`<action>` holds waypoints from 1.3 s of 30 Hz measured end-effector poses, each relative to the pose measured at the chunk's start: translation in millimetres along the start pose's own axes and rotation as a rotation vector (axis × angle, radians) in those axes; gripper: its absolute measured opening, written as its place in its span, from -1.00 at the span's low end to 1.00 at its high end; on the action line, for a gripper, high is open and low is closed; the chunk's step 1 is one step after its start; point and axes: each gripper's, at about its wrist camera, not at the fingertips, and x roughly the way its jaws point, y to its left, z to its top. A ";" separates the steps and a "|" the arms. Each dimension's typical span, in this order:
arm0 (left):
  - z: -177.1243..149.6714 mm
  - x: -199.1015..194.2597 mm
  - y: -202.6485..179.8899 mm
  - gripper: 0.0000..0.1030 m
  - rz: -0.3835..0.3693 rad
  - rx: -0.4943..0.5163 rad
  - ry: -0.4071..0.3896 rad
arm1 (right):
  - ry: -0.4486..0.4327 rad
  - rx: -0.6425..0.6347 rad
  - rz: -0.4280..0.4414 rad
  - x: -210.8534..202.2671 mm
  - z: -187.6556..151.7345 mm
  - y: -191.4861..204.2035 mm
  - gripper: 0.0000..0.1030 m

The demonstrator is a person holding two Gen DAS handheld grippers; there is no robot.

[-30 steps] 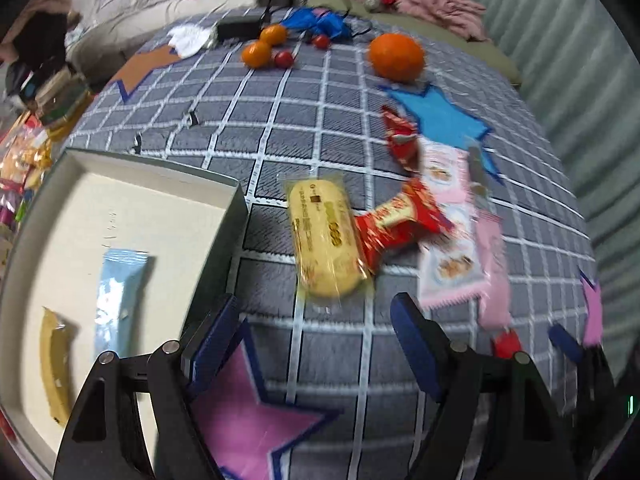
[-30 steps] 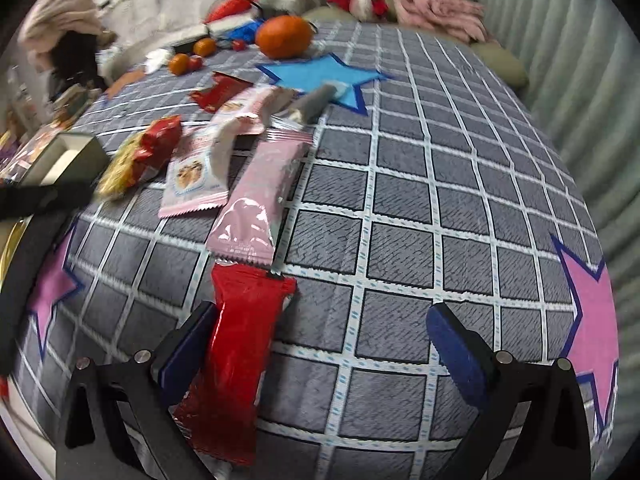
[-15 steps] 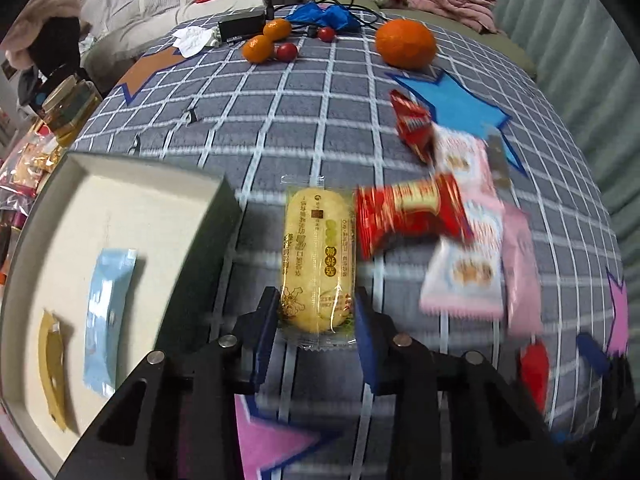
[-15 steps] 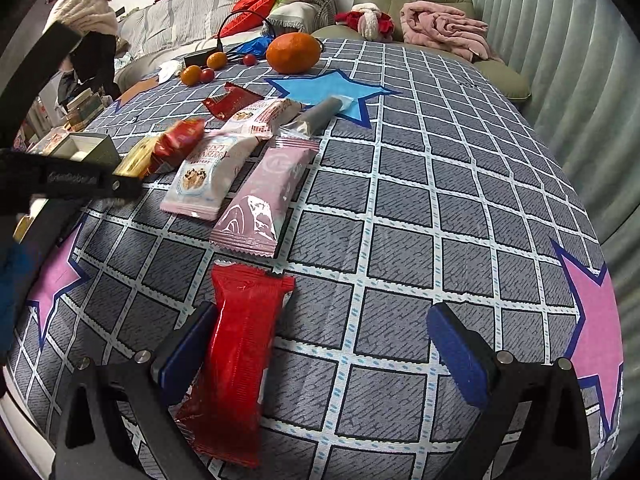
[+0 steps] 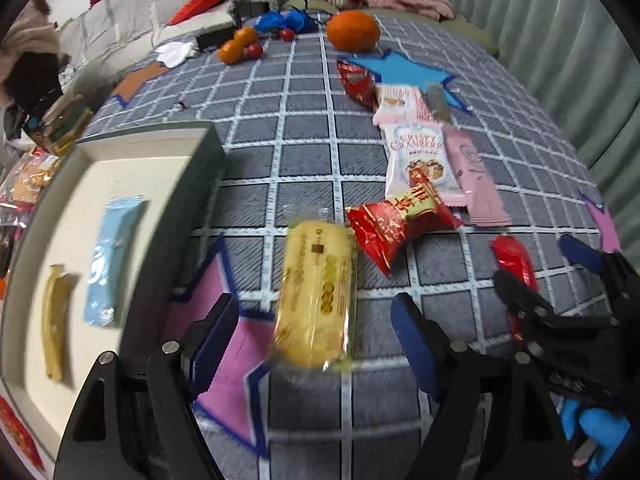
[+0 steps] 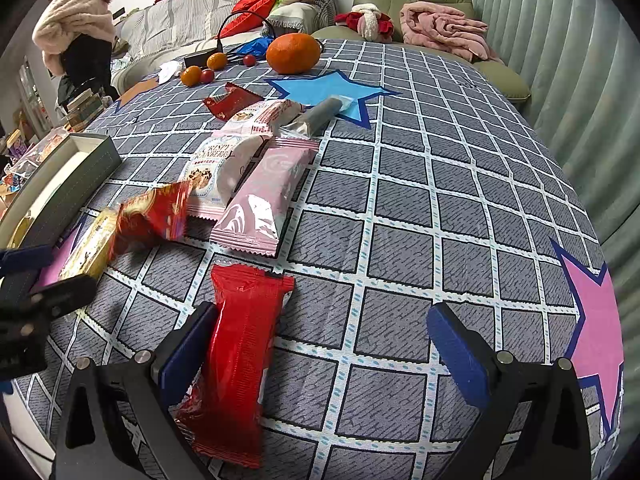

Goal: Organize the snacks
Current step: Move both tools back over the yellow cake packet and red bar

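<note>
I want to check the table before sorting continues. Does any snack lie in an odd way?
Yes. The red candy-style packet lies tilted, its end overlapping the cranberry packet. The yellow cake packet lies loose and blurred between the open left claw fingers.

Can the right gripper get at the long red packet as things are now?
Probably yes. The right gripper is open and the long red packet lies on the tablecloth between its fingers, close to the left one. Nothing covers it; the pink packet lies apart.

Eight loose snacks point(image 6: 256, 196) – two boxed point(image 5: 108, 256) – three oranges point(image 6: 293, 53).
</note>
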 end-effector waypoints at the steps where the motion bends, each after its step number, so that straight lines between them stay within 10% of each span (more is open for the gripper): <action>1: 1.0 4.5 0.2 0.65 -0.004 -0.009 -0.013 | 0.000 0.000 0.000 0.0 0.0 0.0 1.00; 7: -0.3 13.8 4.8 0.99 -0.004 -0.009 -0.054 | 0.000 0.000 -0.001 -0.7 -0.7 -0.3 1.00; 39: -13.5 9.0 5.4 1.00 -0.008 -0.004 -0.164 | -0.001 -0.002 -0.003 -0.4 -0.9 -0.8 1.00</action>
